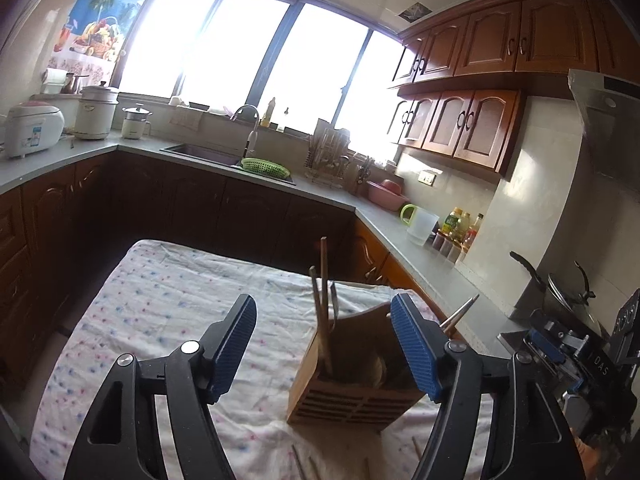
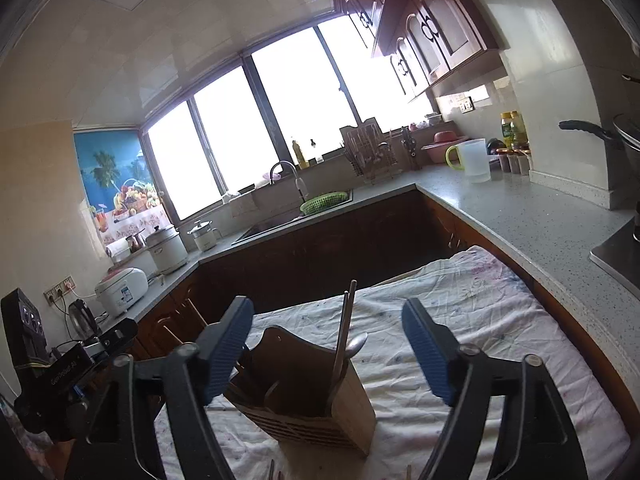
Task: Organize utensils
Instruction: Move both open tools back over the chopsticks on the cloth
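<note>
A wooden utensil holder (image 1: 352, 392) stands on the cloth-covered table (image 1: 160, 304). Wooden chopsticks (image 1: 322, 304) stand in its left compartment, and a metal utensil tip (image 1: 460, 314) sticks out at its right. My left gripper (image 1: 324, 344) is open and empty, just above and in front of the holder. In the right wrist view the holder (image 2: 320, 404) holds chopsticks (image 2: 345, 328) and a metal spoon (image 2: 356, 345). My right gripper (image 2: 326, 344) is open and empty above it. Loose chopstick ends (image 1: 304, 462) lie on the cloth near the holder.
Grey kitchen counters (image 1: 384, 224) wrap around behind the table, with a sink (image 1: 208, 152), a green basket (image 1: 264, 167), a dish rack (image 1: 328, 156), a plastic jug (image 1: 420, 226), bottles and rice cookers (image 1: 34, 130). A pan (image 1: 560, 292) sits on the stove at right.
</note>
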Tool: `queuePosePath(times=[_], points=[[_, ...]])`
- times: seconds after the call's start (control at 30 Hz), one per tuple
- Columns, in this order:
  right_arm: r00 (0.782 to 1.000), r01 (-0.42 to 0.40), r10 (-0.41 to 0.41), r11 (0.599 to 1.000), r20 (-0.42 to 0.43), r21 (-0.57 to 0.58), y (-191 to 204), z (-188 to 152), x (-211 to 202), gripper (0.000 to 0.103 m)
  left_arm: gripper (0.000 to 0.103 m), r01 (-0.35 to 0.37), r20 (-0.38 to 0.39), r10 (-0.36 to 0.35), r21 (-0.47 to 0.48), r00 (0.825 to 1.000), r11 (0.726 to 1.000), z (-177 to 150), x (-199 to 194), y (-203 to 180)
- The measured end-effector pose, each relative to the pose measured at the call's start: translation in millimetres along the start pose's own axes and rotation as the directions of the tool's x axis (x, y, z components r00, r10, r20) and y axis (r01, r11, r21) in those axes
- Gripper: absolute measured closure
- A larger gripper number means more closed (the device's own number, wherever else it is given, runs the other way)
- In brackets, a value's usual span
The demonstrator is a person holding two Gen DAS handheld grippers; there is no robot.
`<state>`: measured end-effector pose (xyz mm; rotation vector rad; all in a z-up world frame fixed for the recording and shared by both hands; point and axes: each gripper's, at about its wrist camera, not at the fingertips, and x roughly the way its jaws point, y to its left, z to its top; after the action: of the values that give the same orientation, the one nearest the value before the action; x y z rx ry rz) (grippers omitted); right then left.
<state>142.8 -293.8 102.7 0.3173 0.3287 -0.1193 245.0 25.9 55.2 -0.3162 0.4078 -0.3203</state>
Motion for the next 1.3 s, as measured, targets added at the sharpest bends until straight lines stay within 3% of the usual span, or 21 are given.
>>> queuePosePath(times=[0.43,0.77,1.07,1.13,1.3], points=[[0.989,0.075,-0.076,0.997,-0.123,-0.014,-26.1,-78.2,-41.7,0.013,0.033,-0.073,-0.192,0.060,-0.065,0.980,0.995,-66.1,-35.3,11.2],[0.964,0.118,-0.127,0.992,-0.233,-0.053,-39.5,-129.9,-55.4,0.013,0.034,-0.100,-0.307,0.076,-0.063,0.949,0.993,-88.6,-18.2,6.5],[0.952,0.109,-0.122,0.992,-0.281,-0.062,-40.8,-139.1,-43.7,0.014,0.034,-0.107,-0.373,0.097,-0.005,0.923,0.994,-92.7,5.1,-4.0],[0.948,0.111,-0.126,0.991,-0.291,-0.069,-39.8,-139.5,-39.8,0.018,0.035,-0.100,-0.386,0.094,0.005,0.918,0.995,-93.3,11.8,-7.0],[0.933,0.112,-0.134,0.990,-0.334,-0.085,-40.3,-141.6,-25.2,0.039,0.037,-0.087,-0.420,0.094,0.034,0.903,0.996,-94.5,28.4,-14.7]])
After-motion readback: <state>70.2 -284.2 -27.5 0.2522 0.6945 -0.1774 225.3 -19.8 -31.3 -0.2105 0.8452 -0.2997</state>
